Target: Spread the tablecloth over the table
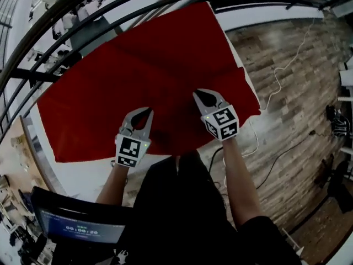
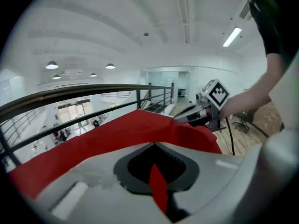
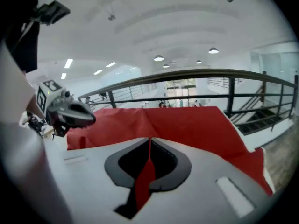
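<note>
Closest to me, the left gripper (image 1: 147,112) and the right gripper (image 1: 197,96) sit side by side at the near hem of the red tablecloth (image 1: 149,70). Each has its jaws clamped together on a thin pinch of red cloth that runs up between the pads.

The cloth lies askew on the white table (image 1: 83,170). A bare strip of tabletop shows at the near left, and the right-hand part droops over the table's edge toward the wooden floor (image 1: 298,59). Fold creases cross its middle, and its far corner reaches toward the dark railing (image 1: 66,15).

To my eye this is light, limp fabric. It won't hold any shape and should follow a pull, though it may bunch or slide on the smooth top if tugged from one side only. The hem is the sensible place to grip. I'd say the two pinches are rather close together, and holds nearer the corners would give better control over squaring it up.
</note>
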### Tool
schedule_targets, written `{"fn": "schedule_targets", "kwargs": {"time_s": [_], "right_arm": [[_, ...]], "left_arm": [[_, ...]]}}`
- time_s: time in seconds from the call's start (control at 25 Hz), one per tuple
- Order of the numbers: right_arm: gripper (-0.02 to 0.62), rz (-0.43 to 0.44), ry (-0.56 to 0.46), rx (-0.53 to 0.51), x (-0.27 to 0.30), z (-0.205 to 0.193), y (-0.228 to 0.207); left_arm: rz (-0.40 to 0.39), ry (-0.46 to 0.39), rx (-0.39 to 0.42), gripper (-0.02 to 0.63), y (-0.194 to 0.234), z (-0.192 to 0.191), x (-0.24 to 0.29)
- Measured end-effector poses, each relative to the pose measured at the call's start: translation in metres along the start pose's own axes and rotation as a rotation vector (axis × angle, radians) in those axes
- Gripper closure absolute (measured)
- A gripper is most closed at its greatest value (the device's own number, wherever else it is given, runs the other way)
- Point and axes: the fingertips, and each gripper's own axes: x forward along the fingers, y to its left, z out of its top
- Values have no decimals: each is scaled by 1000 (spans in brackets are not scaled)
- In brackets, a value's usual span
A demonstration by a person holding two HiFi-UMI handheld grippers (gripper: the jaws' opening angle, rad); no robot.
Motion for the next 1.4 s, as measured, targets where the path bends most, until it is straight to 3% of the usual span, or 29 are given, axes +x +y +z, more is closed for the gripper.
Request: {"fn": "schedule_targets", "kwargs": {"time_s": [0.08, 0.16, 0.24, 0.36, 0.48, 0.56, 0.68, 0.8, 0.92, 1.08, 1.12, 1.16, 1.24, 1.4], "right_arm": [[578, 195, -43, -84, 12, -2, 60], [584, 419, -59, -172, 27, -32, 133], [585, 578, -40, -225, 43, -65, 200], [586, 723, 25, -312, 69, -90, 271], [584, 830, 77, -379, 96, -110, 346], [584, 852, 108, -446, 117, -124, 392], [583, 838, 167, -578, 152, -138, 448], [562, 898, 232, -710, 167, -151, 522], [404, 929, 272, -851, 167, -180, 590], [394, 719, 263, -1104, 190, -216, 612], [487, 669, 279, -1115, 197, -218, 609], [583, 645, 313, -1091, 201, -219, 608], [584, 716, 430, -917, 197, -217, 613], [584, 1113, 578, -502, 146, -164, 638]], "left_arm": [[188, 12, -119, 600, -19, -62, -42], [417, 21, -275, 600, -45, -140, -88], [594, 44, -420, 600, -61, -206, -134], [786, 83, -589, 599, -56, -269, -190], [915, 91, -741, 598, -41, -328, -252], [970, 64, -832, 533, -31, -360, -287], [1012, 15, -919, 480, -15, -395, -320], [1024, -26, -960, 471, 5, -427, -345], [1026, -18, -948, 481, 22, -452, -369], [977, -34, -921, 493, 33, -463, -384], [960, -45, -922, 495, 34, -463, -385], [940, -57, -922, 497, 35, -463, -387], [904, -74, -919, 497, 38, -467, -392], [878, -71, -917, 502, 46, -483, -408]]}}
